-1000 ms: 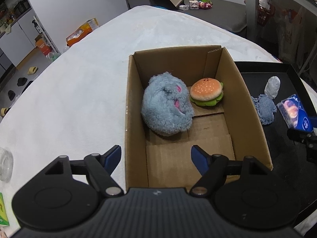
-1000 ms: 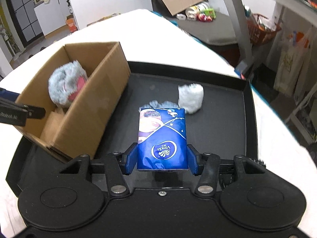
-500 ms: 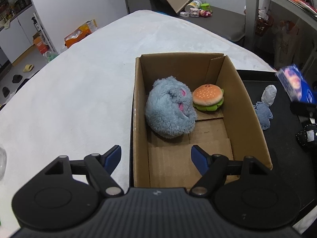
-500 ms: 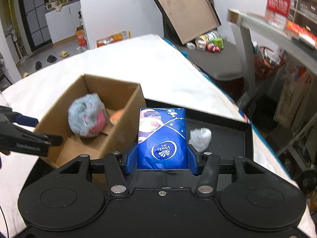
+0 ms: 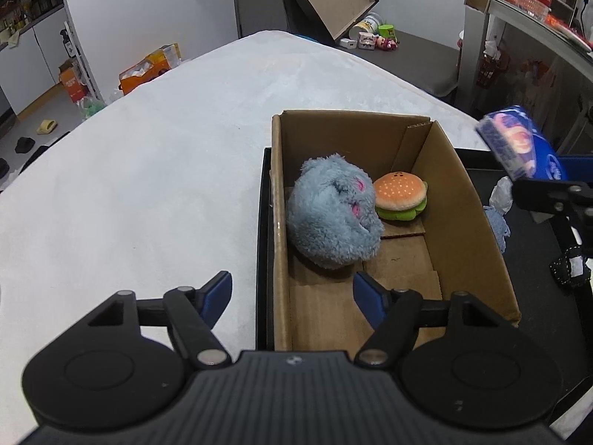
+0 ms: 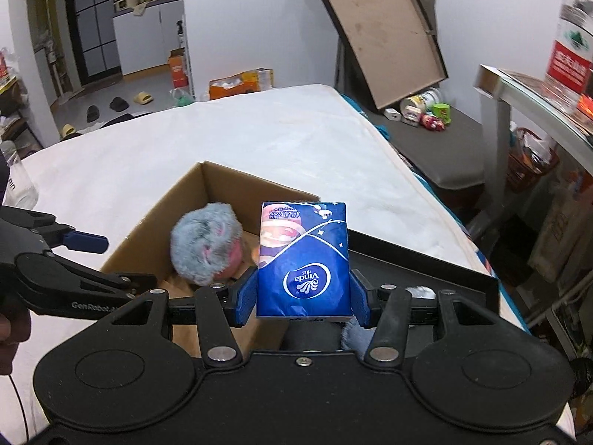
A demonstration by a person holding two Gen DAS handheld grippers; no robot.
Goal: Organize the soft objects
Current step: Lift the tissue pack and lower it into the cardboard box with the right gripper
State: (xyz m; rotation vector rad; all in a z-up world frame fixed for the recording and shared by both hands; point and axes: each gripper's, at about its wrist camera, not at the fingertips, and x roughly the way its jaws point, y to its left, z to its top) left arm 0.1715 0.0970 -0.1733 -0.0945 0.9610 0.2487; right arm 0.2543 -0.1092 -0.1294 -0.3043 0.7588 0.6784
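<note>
Between the blue pads of the right gripper (image 6: 303, 298) a tissue pack (image 6: 304, 259) is clamped, held above the tray (image 6: 444, 270) beside the box (image 5: 463, 200). Over the box's near left wall the left gripper (image 5: 292, 293) is held; its jaws, just narrowed, stand apart with only that wall's edge between them.

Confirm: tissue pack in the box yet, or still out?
Out. The tissue pack sits clamped in the right gripper, above the cardboard box.
</note>
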